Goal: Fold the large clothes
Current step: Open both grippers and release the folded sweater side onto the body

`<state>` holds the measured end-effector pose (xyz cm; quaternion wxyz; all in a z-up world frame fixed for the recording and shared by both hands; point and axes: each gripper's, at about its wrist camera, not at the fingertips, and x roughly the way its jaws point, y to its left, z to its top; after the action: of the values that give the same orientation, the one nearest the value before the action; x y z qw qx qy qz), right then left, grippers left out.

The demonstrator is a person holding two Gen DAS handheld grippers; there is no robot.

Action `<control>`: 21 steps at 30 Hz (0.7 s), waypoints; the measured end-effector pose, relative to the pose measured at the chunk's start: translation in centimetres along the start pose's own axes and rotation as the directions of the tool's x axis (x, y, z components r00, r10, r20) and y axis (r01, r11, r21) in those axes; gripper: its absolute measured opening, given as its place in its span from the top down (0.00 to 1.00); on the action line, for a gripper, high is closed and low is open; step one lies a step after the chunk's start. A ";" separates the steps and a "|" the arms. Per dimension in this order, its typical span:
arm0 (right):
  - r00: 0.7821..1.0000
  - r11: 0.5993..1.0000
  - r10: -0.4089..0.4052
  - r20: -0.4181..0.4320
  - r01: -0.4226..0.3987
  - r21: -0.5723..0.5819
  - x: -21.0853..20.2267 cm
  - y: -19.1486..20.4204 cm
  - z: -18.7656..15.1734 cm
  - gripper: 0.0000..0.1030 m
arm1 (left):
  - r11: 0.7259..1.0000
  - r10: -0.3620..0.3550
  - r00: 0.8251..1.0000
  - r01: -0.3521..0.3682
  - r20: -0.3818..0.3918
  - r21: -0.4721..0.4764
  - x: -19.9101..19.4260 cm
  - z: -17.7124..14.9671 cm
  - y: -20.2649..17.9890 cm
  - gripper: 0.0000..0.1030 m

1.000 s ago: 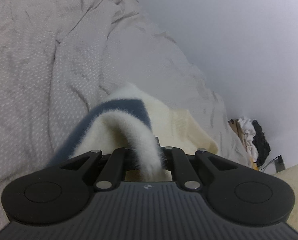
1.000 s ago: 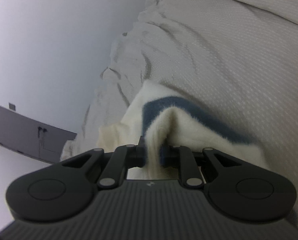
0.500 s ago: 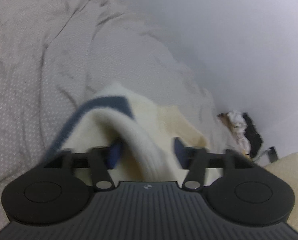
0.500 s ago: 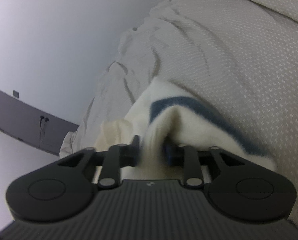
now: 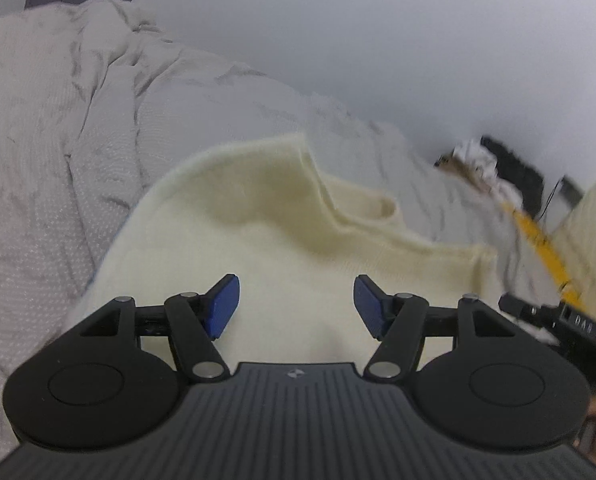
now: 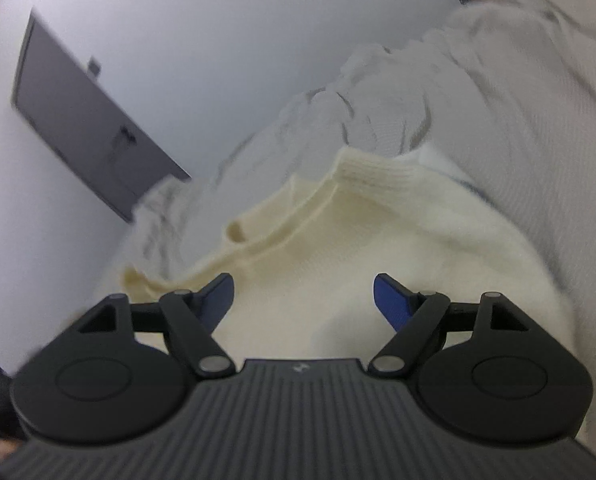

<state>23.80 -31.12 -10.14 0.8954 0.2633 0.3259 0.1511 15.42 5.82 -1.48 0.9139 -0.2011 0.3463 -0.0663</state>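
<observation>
Grey bedding (image 5: pixel 57 168) w/ 1 cream sweater (image 5: pixel 257 216); left tool (image 5: pixel 295 306) & right tool (image 6: pixel 302 300) both wide, empty.

The soft knitted sweater (image 5: pixel 257 216) was cream with a ribbed paler hem (image 6: pixel 378 176). The rumpled bedspread (image 5: pixel 37 152) was grey, finely white-dotted. Both grippers' pads (image 5: pixel 221 304) were blue on black frames.

White letters, roughly "DAG", on black device (image 5: pixel 570 322) at right edge, left wrist view; blurred, reading unsure. Small emblem on gripper housings, unreadable.
</observation>
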 end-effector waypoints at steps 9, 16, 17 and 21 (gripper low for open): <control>0.979 0.968 -0.205 0.013 0.205 -0.148 2.5 -0.6 -0.1 0.41 | 0.983 0.173 0.985 -0.173 0.002 0.058 3.2 -0.2 0.7 0.33; 0.960 0.941 -0.280 0.020 0.278 -0.192 6.2 -1.7 0.5 0.42 | 0.968 0.233 0.973 -0.232 -0.003 0.094 5.9 0.4 1.2 0.33; 0.957 0.936 -0.288 0.021 0.286 -0.203 6.7 -1.7 0.5 0.42 | 0.967 0.237 0.972 -0.235 -0.007 0.102 6.3 0.3 1.2 0.33; 0.949 0.916 -0.314 0.032 0.312 -0.253 8.0 -1.3 0.0 0.41 | 0.961 0.249 0.968 -0.247 -0.003 0.127 6.7 0.2 1.0 0.33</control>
<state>29.87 -28.66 -14.96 0.9328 0.0900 0.3457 0.0478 20.52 5.07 -5.82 0.9225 -0.0975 0.3727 0.0249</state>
